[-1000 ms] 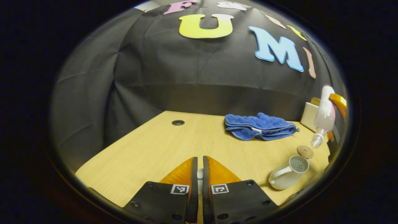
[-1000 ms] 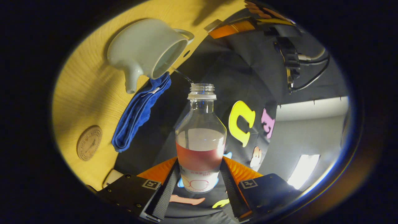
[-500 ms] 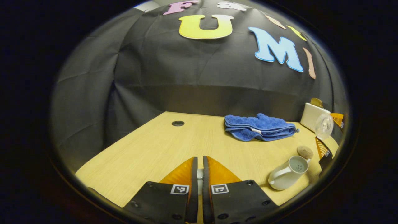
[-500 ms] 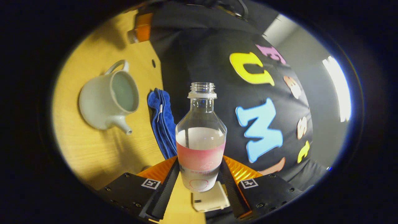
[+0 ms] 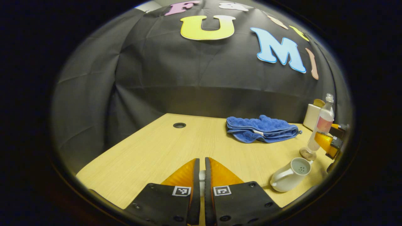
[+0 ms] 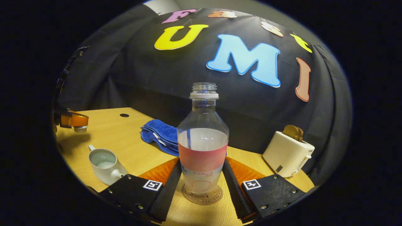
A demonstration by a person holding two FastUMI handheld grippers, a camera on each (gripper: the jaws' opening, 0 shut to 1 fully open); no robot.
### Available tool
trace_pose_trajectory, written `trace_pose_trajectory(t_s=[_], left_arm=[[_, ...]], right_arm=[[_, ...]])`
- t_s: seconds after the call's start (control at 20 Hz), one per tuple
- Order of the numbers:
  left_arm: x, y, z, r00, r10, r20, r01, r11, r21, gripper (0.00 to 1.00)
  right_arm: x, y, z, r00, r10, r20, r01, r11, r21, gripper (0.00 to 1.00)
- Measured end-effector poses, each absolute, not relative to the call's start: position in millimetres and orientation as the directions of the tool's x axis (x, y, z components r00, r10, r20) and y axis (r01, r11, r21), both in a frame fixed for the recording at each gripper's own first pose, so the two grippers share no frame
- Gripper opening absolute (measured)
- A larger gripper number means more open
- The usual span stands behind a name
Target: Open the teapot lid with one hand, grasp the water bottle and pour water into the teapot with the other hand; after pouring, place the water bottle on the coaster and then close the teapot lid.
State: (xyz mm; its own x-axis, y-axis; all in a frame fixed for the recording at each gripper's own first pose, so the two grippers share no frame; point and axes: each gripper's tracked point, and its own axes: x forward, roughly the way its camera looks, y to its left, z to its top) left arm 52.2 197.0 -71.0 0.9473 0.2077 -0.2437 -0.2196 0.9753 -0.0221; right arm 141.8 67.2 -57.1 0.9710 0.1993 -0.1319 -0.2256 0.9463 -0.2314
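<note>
The right gripper (image 6: 202, 188) clenches the upright bottle (image 6: 202, 147) over the coaster (image 6: 202, 195) at six o'clock for release, while the left gripper (image 5: 201, 175) pinches the lid (image 5: 202, 178) clear of the teapot (image 6: 105, 163).

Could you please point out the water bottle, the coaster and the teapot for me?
water bottle (image 6: 203, 157), right gripper view, on its pink label band.
coaster (image 6: 216, 196), right gripper view, on its rim.
teapot (image 6: 102, 168), right gripper view, on its side wall.

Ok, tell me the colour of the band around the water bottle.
Pink, wrapped around the middle of the water bottle; it shows best in the right gripper view.
</note>
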Motion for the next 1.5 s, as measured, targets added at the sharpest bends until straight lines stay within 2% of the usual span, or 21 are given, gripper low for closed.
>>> trace_pose_trajectory(t_s=[0.4,0.65,0.7,0.75,0.9,0.95,1.0,1.05,1.1,1.15,1.5], left_arm=[[53.0,195.0,-72.2,0.948,0.201,-0.245,-0.213,0.977,-0.022,0.14],[53.8,189.6,-70.8,0.952,0.189,-0.240,-0.201,0.979,-0.025,0.12],[53.5,188.7,-70.4,0.953,0.189,-0.239,-0.200,0.979,-0.024,0.12],[53.9,188.2,-69.4,0.954,0.188,-0.235,-0.199,0.980,-0.024,0.14],[52.9,184.3,-64.7,0.960,0.174,-0.220,-0.186,0.982,-0.034,0.10],[53.4,181.7,-61.8,0.963,0.168,-0.212,-0.180,0.983,-0.037,0.14],[53.2,177.3,-59.3,0.967,0.158,-0.201,-0.169,0.985,-0.039,0.12],[53.6,173.0,-57.1,0.971,0.146,-0.189,-0.156,0.987,-0.041,0.10],[53.7,168.1,-53.4,0.975,0.133,-0.179,-0.142,0.989,-0.040,0.14],[53.3,164.0,-49.8,0.978,0.122,-0.167,-0.130,0.991,-0.038,0.12],[55.3,120.7,-26.9,0.993,0.050,-0.108,-0.054,0.998,-0.035,0.14]], right_arm=[[156.3,53.5,-72.1,0.957,0.212,-0.198,-0.219,0.976,-0.012,0.79],[153.2,54.0,-79.5,0.953,0.210,-0.216,-0.223,0.974,-0.038,0.81],[152.2,55.5,-78.2,0.952,0.217,-0.214,-0.228,0.973,-0.031,0.84],[151.2,55.2,-75.4,0.954,0.217,-0.206,-0.228,0.973,-0.026,0.87],[146.8,51.2,-58.8,0.964,0.212,-0.162,-0.219,0.975,-0.027,0.87],[144.0,49.3,-54.0,0.967,0.210,-0.145,-0.216,0.976,-0.026,0.88],[141.5,46.6,-48.6,0.970,0.205,-0.131,-0.210,0.977,-0.024,0.93],[137.8,45.0,-44.2,0.973,0.202,-0.115,-0.206,0.978,-0.021,0.93],[133.9,43.1,-39.2,0.975,0.200,-0.097,-0.202,0.979,-0.019,0.93],[129.2,41.0,-36.3,0.978,0.194,-0.079,-0.196,0.980,-0.018,0.93],[92.2,22.2,-35.0,0.988,0.152,-0.021,-0.152,0.988,-0.030,0.93]])
